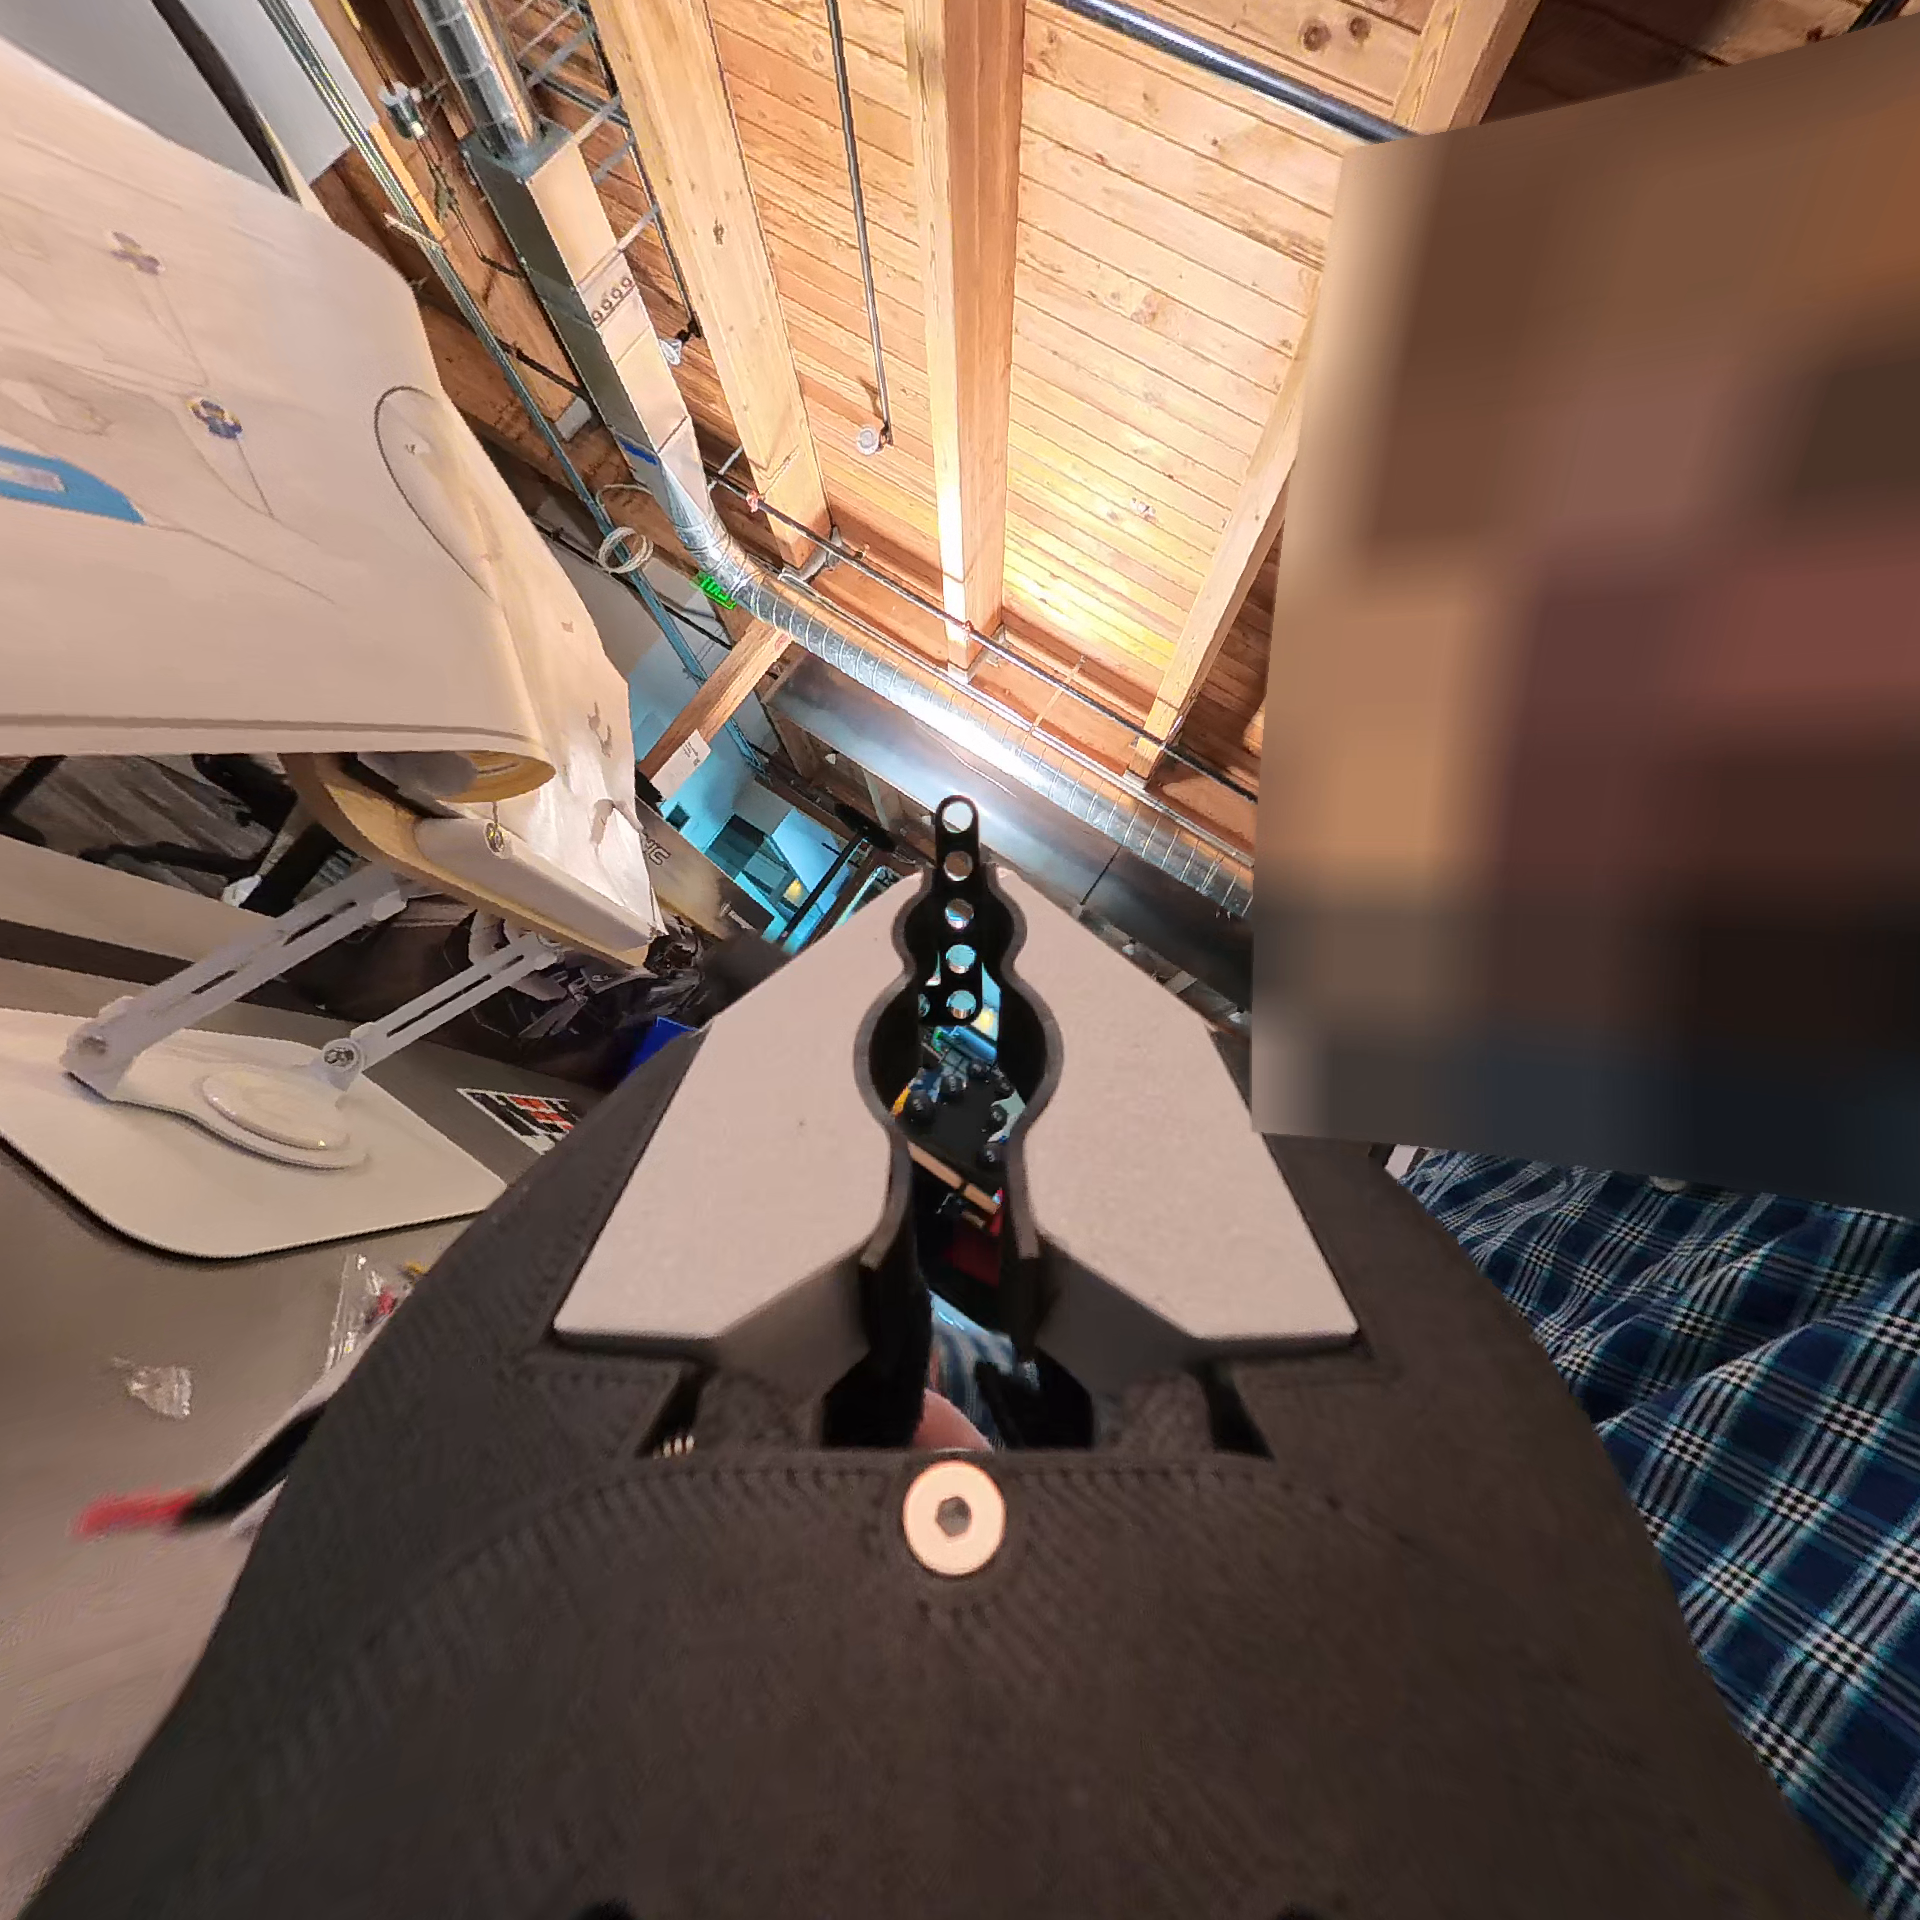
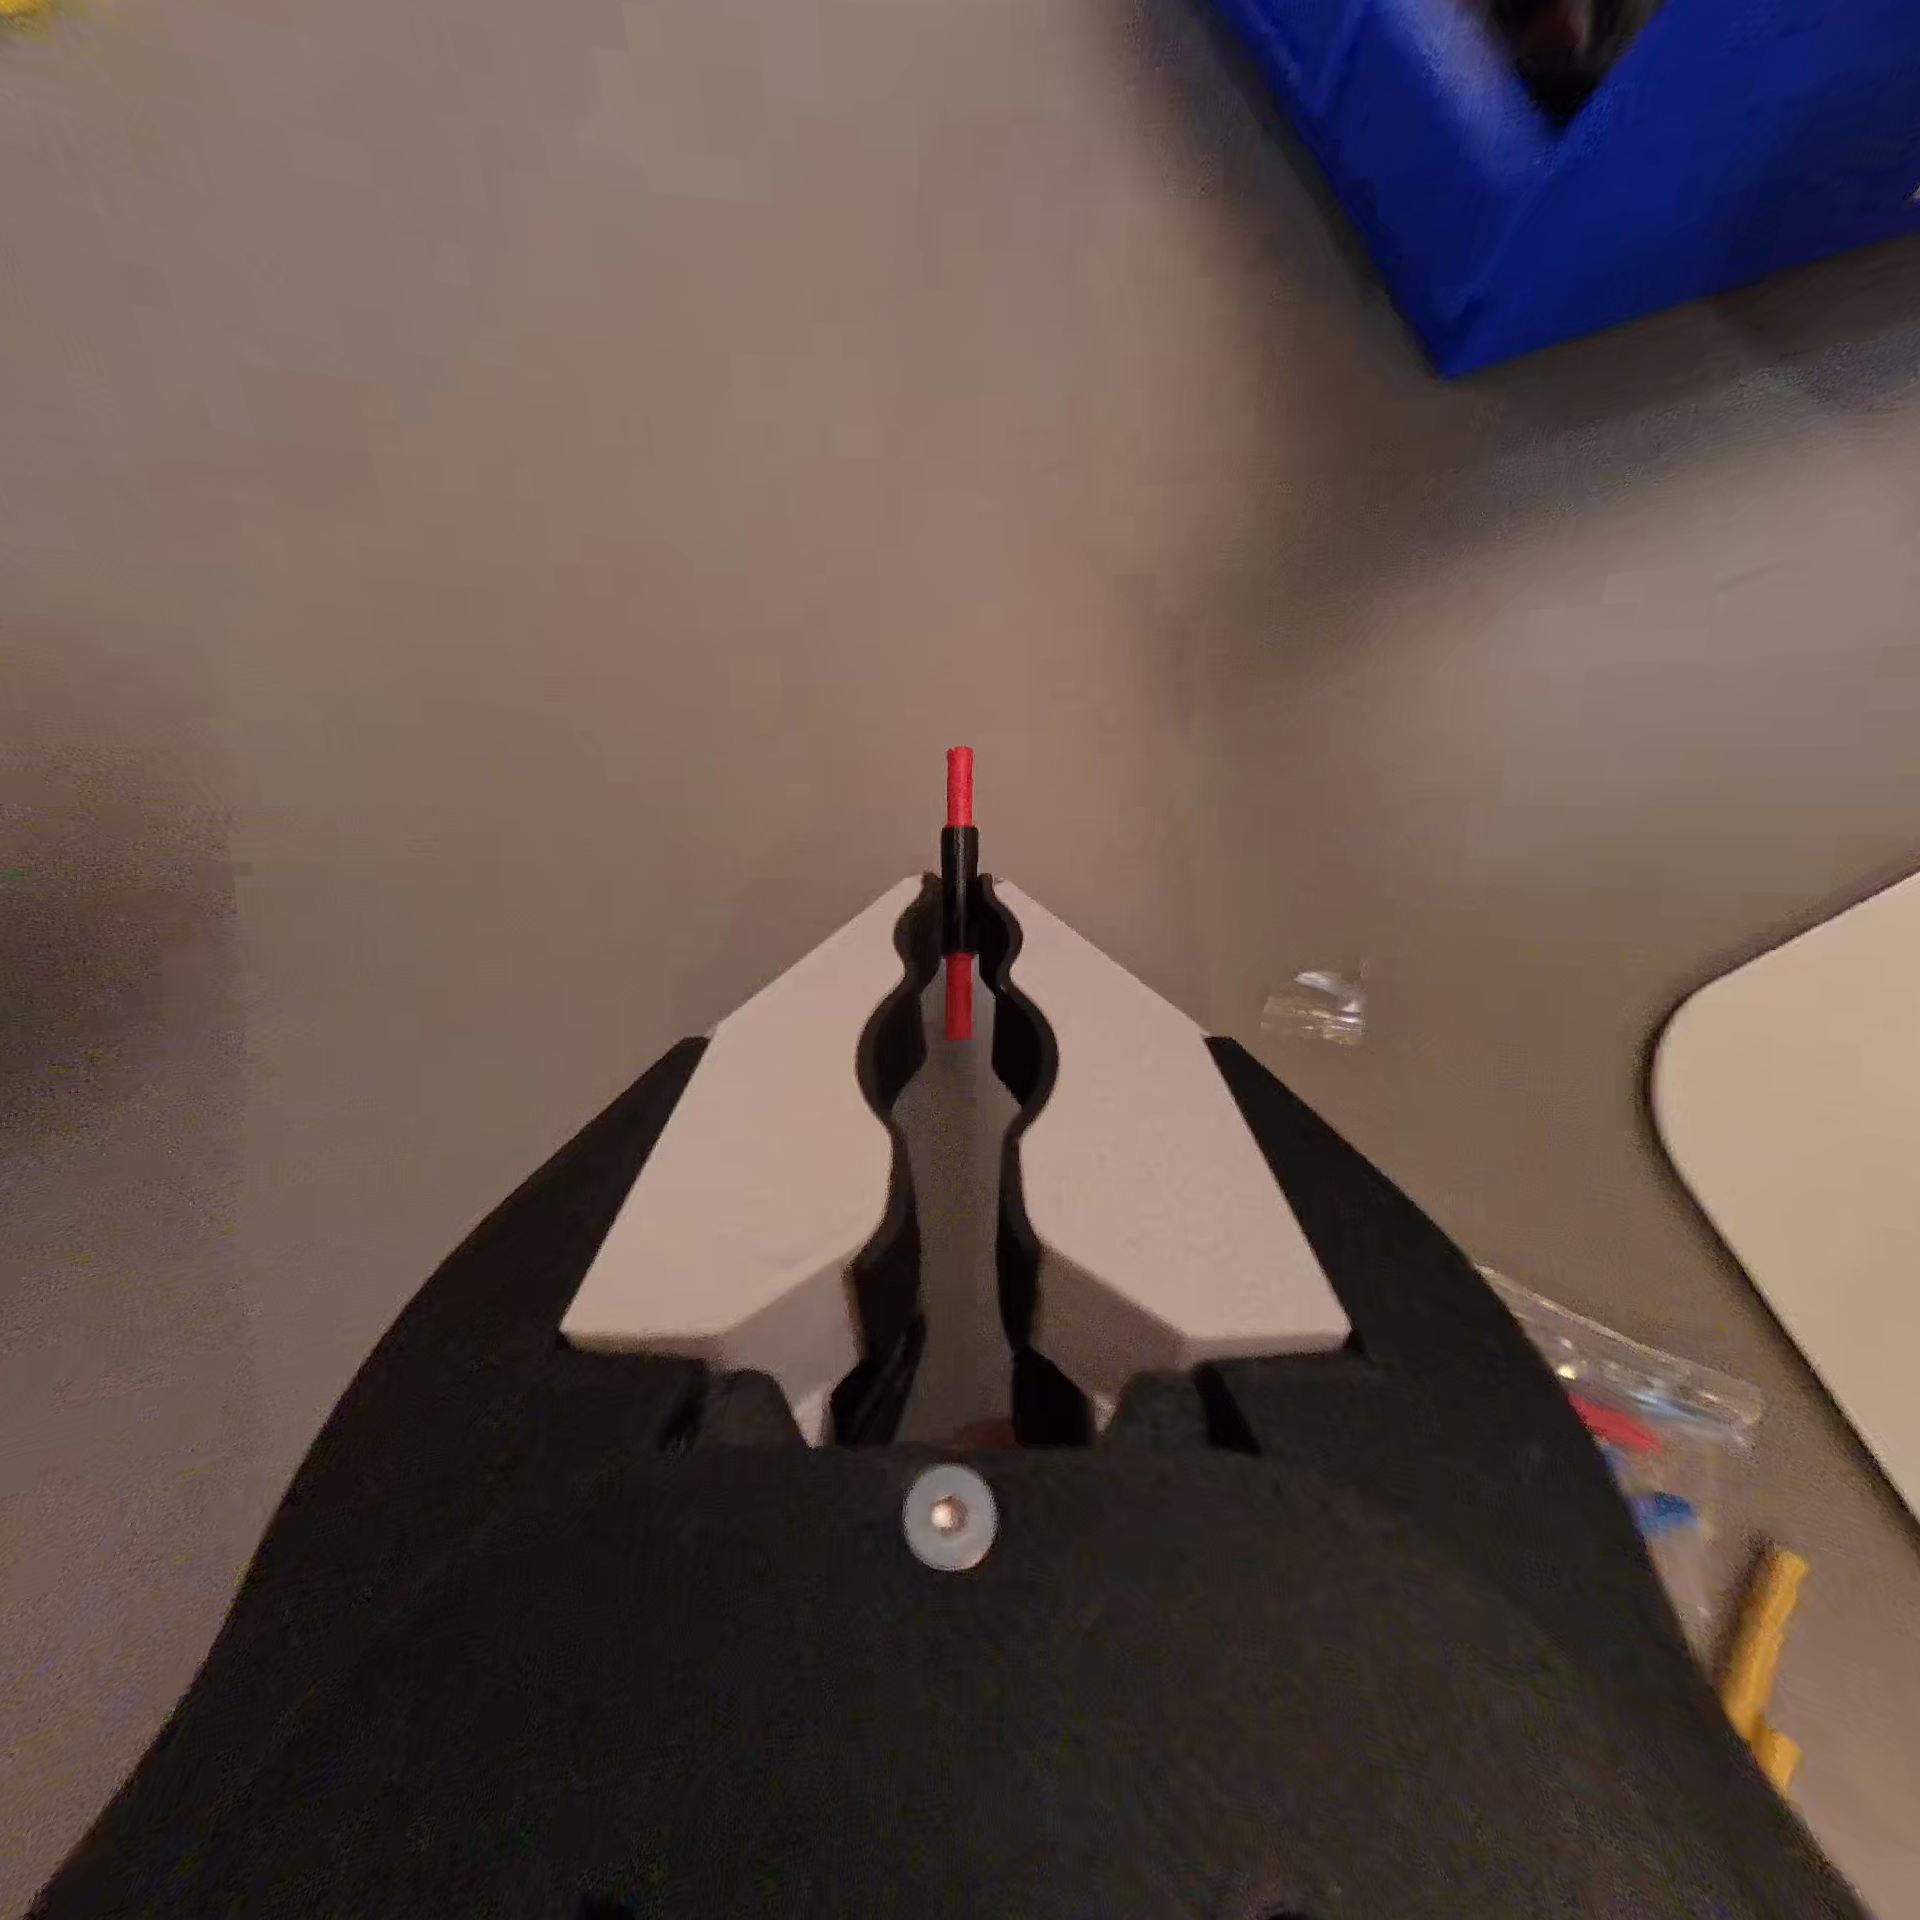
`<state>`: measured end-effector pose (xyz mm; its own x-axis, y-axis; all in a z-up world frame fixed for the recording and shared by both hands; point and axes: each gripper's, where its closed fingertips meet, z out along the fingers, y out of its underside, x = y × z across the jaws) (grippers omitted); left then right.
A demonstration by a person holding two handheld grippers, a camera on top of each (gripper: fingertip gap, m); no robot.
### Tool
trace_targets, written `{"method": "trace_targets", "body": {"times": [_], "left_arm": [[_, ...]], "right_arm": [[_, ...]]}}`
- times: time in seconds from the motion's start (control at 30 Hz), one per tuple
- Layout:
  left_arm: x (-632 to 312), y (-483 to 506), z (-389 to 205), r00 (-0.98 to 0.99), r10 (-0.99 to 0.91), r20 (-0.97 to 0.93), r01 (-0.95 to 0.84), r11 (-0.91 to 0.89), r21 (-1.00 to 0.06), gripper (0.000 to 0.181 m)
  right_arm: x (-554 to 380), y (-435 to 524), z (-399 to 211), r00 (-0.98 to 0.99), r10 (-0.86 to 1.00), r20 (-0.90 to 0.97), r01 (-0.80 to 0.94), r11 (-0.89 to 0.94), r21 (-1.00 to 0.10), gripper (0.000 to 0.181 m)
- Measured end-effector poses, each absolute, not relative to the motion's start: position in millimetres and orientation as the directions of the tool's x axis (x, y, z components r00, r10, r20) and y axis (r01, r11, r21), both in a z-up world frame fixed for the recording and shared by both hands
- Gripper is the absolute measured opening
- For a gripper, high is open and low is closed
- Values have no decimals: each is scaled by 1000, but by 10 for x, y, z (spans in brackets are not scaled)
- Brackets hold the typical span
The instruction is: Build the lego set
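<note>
My left gripper [image 1: 956, 894] is shut on a black beam with a row of round holes [image 1: 957, 914]. It holds the beam upright in the air, tilted up toward the wooden ceiling. My right gripper [image 2: 961, 883] is shut on a red axle [image 2: 960, 784] that runs through a short black sleeve [image 2: 959, 883]. The axle sticks out past the fingertips, over the grey table [image 2: 520, 520]. In the left wrist view the right gripper's red axle tip [image 1: 130, 1512] shows blurred at the lower left.
An instruction booklet [image 1: 260, 468] rests on a white stand [image 1: 208, 1070] at the left. A blue bin [image 2: 1610, 187] stands at the far right. Clear bags with small parts [image 2: 1621, 1392] and a yellow piece [image 2: 1761, 1652] lie beside a white mat [image 2: 1829, 1143]. A person in a plaid shirt [image 1: 1714, 1403] is close.
</note>
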<state>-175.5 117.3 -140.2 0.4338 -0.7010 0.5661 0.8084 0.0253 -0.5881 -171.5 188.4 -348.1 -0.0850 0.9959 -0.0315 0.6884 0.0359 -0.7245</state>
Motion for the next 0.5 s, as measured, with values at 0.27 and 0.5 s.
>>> {"method": "trace_targets", "body": {"times": [0.27, 0.5], "left_arm": [[-1678, 1212, -1416, 375, -716, 589, 828, -28, -560, 4], [-1490, 1290, -1521, 401, -701, 590, 772, -89, -630, 4]], "right_arm": [[-1401, 1695, -2077, -304, 947, 104, 433, 235, -870, 3], [-1323, 1469, -1784, -458, 853, 250, 367, 437, -821, 3]]}}
